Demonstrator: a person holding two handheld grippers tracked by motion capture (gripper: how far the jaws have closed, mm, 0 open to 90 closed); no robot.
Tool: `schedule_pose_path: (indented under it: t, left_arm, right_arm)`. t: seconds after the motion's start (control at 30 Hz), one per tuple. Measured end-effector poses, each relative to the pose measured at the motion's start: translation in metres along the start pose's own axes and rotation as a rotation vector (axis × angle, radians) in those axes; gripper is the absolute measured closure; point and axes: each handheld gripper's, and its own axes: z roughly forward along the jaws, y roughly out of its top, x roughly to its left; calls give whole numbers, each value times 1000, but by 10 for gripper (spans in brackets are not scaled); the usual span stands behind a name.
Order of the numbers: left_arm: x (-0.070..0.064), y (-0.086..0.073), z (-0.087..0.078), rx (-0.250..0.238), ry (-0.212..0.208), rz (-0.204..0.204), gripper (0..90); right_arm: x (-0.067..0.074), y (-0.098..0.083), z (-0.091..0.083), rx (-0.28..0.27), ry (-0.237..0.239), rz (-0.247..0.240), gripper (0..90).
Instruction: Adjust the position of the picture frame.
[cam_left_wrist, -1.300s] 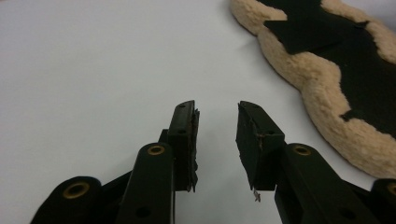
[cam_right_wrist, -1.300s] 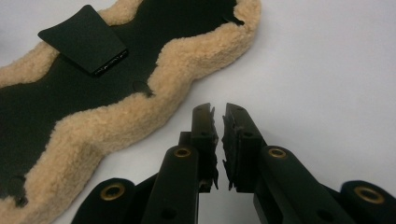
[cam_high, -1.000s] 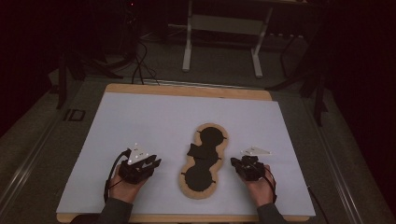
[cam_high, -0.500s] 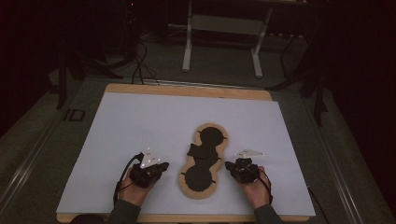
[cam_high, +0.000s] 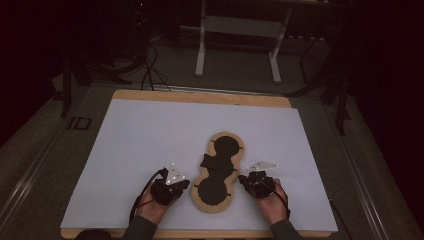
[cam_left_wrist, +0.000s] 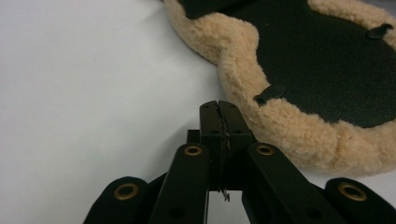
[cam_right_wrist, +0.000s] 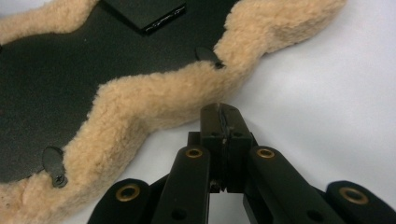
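Note:
A peanut-shaped black pad (cam_high: 220, 172) with a tan fleece rim lies flat on the white sheet (cam_high: 140, 140). A flat black piece (cam_high: 207, 161) rests on its middle. My left gripper (cam_high: 186, 184) is low at the pad's left side, jaws shut with nothing between them. In the left gripper view the shut tips (cam_left_wrist: 219, 105) sit just short of the fleece rim (cam_left_wrist: 299, 135), near a small black tab (cam_left_wrist: 270, 93). My right gripper (cam_high: 242, 178) is at the pad's right side. Its shut, empty tips (cam_right_wrist: 219, 108) are close to the fleece (cam_right_wrist: 140, 102).
The white sheet covers a wooden board (cam_high: 200, 96) whose edge shows at the far side. Beyond the table stand a grey metal frame (cam_high: 237, 30) and cables (cam_high: 150, 70) on the dark floor. A person's hands hold both grippers from the near edge.
My left hand has moved right and toward the near edge, closer to the pad's left rim. The right hand has stayed almost where it was.

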Motion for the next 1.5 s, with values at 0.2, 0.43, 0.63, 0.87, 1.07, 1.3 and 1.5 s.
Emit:
schedule_pose_path:
  t: [0.2,0.43,0.63,0.87,1.07,1.3,1.5]
  left_arm:
    - [-4,-1,6,18,-11,14,899]
    - [-7,-1,10,26,-19,16,900]
    - [-8,-1,10,26,-14,14,900]
    - [-9,-1,10,28,-9,14,900]
    - [-11,-2,9,30,-1,14,900]
    - [-14,-2,9,30,-3,10,900]
    - [-17,-2,9,30,-8,17,900]
  right_arm:
    - [4,1,3,11,1,-19,894]
    - [5,1,4,13,2,-17,896]
    - [7,2,4,30,8,-10,898]
    - [10,3,3,39,16,-17,898]
    - [8,5,5,45,24,-24,898]
    - [5,12,8,63,26,-37,898]
    - [2,17,12,70,26,-34,899]
